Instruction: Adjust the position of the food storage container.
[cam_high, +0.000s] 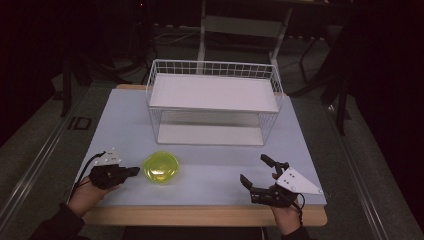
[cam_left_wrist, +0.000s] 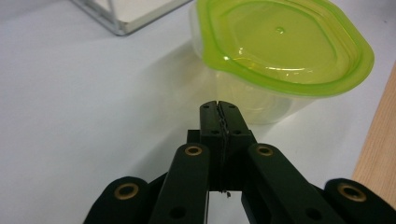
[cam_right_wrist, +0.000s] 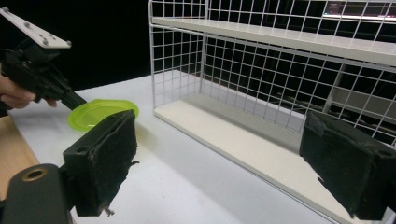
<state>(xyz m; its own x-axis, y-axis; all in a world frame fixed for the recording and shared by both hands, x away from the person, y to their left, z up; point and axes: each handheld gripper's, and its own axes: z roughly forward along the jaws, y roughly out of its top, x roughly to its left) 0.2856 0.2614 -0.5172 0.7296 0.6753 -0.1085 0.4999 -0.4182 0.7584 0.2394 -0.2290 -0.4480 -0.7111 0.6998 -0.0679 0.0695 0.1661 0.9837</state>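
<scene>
A small clear container with a lime-green lid (cam_high: 161, 167) (cam_left_wrist: 280, 42) (cam_right_wrist: 100, 112) stands on the white table at the front left. My left gripper (cam_high: 136, 171) (cam_left_wrist: 218, 105) lies low just left of it, jaws shut together with nothing between them, tips close to the container's side wall. It also appears far left in the right gripper view, left gripper (cam_right_wrist: 77, 100), beside the green lid. My right gripper (cam_high: 253, 168) (cam_right_wrist: 224, 161) rests at the front right, jaws wide open and empty, pointing toward the rack.
A white wire shelf rack (cam_high: 215, 95) (cam_right_wrist: 280, 56) with two solid boards stands at the back middle of the table (cam_high: 215, 170). The table's wooden front edge (cam_left_wrist: 378, 154) runs close behind both hands. Dark floor surrounds the table.
</scene>
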